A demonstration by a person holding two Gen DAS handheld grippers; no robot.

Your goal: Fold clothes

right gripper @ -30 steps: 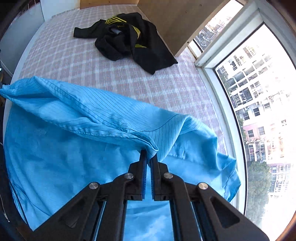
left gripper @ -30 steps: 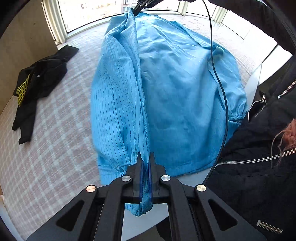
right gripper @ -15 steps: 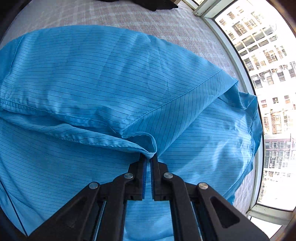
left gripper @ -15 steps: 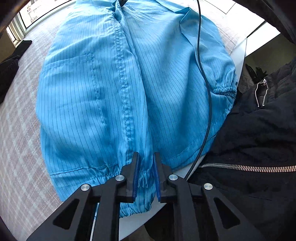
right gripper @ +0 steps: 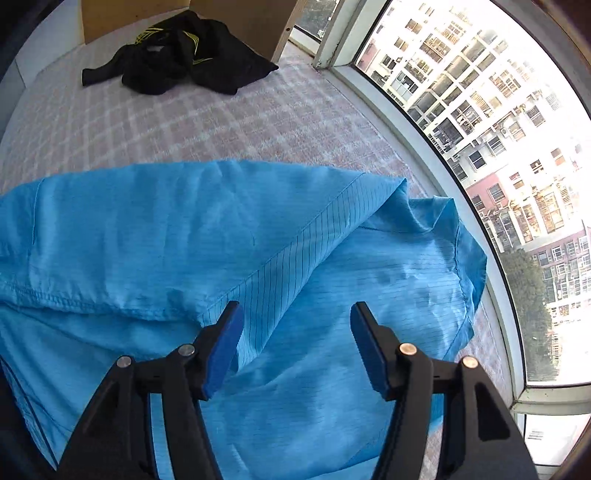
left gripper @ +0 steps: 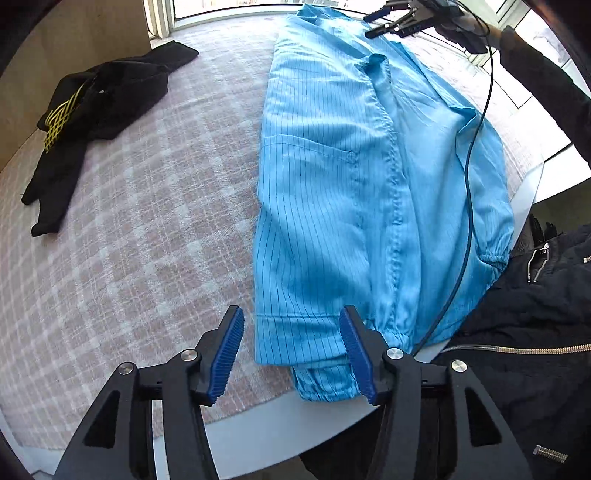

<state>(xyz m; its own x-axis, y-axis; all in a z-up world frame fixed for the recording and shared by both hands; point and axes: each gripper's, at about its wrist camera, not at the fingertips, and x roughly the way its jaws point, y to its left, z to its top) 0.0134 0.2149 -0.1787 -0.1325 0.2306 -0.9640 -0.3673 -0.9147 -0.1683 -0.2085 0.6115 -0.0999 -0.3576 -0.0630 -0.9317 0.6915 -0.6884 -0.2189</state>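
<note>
A blue pinstriped jacket (left gripper: 354,192) lies flat on the pink checked bed cover (left gripper: 147,236), one front panel folded over the middle. My left gripper (left gripper: 291,354) hovers open over its elastic hem near the bed's front edge, nothing between the blue pads. In the right wrist view the same jacket (right gripper: 207,236) shows its collar end with a panel folded across. My right gripper (right gripper: 295,347) is open just above that fabric, holding nothing. The right gripper (left gripper: 391,20) also appears at the far end of the jacket in the left wrist view.
A crumpled black garment with yellow stripes (left gripper: 92,110) lies at the far left of the bed (right gripper: 173,55). A window (right gripper: 480,147) runs along the bed's far side. A person's black zipped jacket (left gripper: 535,332) stands at the right. A black cable (left gripper: 476,177) hangs over the blue jacket.
Both grippers have let go of the jacket's front edge and opened wide. The lifted panel now lies folded flat over the jacket. Both grippers have drawn back a little.
</note>
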